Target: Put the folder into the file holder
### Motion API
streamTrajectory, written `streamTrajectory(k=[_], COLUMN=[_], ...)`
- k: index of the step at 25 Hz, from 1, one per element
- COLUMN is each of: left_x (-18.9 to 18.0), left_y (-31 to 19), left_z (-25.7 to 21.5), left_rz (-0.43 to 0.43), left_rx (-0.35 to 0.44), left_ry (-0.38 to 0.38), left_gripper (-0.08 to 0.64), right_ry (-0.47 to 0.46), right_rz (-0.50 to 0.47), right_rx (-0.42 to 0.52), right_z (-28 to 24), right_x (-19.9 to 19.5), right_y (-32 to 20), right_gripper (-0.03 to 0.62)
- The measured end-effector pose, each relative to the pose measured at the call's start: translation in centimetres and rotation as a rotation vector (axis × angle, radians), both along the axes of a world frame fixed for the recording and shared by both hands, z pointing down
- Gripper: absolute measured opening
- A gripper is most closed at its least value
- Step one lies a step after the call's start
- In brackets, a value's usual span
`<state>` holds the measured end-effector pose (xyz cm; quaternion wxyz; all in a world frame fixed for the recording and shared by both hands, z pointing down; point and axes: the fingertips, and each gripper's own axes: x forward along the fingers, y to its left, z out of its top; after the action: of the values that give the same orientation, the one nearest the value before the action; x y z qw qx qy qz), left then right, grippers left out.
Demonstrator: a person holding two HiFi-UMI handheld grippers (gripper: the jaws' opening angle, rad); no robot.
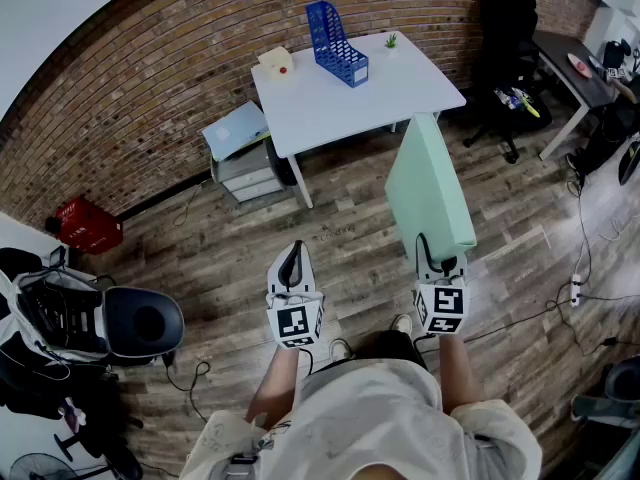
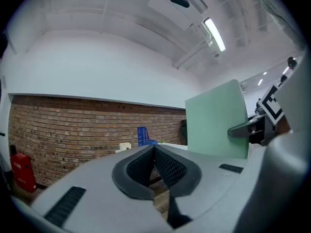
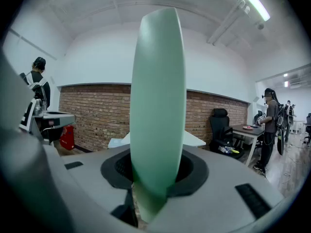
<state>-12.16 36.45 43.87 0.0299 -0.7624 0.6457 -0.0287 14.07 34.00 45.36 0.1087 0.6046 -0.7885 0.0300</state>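
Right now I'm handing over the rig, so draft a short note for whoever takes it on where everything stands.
Left gripper: jaws together, nothing between them, held beside the right one.
Right gripper: clamped on the near edge of the green folder, which sticks out ahead of it on edge.
Blue file holder: upright on the white table by the brick wall, across a stretch of floor from the person.
Done: the folder is in hand.
Left: walk up to the table, line the folder up with the holder's open top, slide it in and let go.
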Motion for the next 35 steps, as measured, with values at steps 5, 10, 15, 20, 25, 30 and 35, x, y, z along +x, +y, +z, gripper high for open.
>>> streamTrajectory(k=[5,10,15,20,25,30,35], left_x=[-4.7,-6.5,-6.7,-7.2,-7.5,-7.9,-7.6], left_y=[1.6,2.3,2.8,3.5,4.1,4.4,3.3], left_z=[0.9,0.7,0.9,0.7,1.0,2.1,3.5], left_rz=[0.005,0.011,0.042,0.046,0.044,0.034,0.026], left_rx=[-0.019,-0.018,-0.036,-0.040,-0.047,-0.065,-0.100], left_ry=[0.032,0.058,0.064,0.070,0.076,0.076,0.057], left_gripper=[0.014,0.014,0.014,0.014,0.014,0.014,0.014], right_ry=[-0.039,-0.028,-0.026,-0.020,-0.008,0.003,-0.005], right_rz=[0.011,0.024,0.034,0.014,0.016,0.004,-0.009], right_rx=[-0.008,0.021,0.040,0.048,0.041,0.019,-0.011], right_z=[0.0,-1.2,-2.1,-2.3,-1.8,-0.4,1.3], right_x=[-4.6,-6.7,-7.0,-8.2,-8.7,-9.1,-9.1], right_y=[2.3,3.3,4.0,4.6,5.2,5.2,3.8], right_gripper=[0.149,0.147,0.149,0.150,0.147,0.147,0.147])
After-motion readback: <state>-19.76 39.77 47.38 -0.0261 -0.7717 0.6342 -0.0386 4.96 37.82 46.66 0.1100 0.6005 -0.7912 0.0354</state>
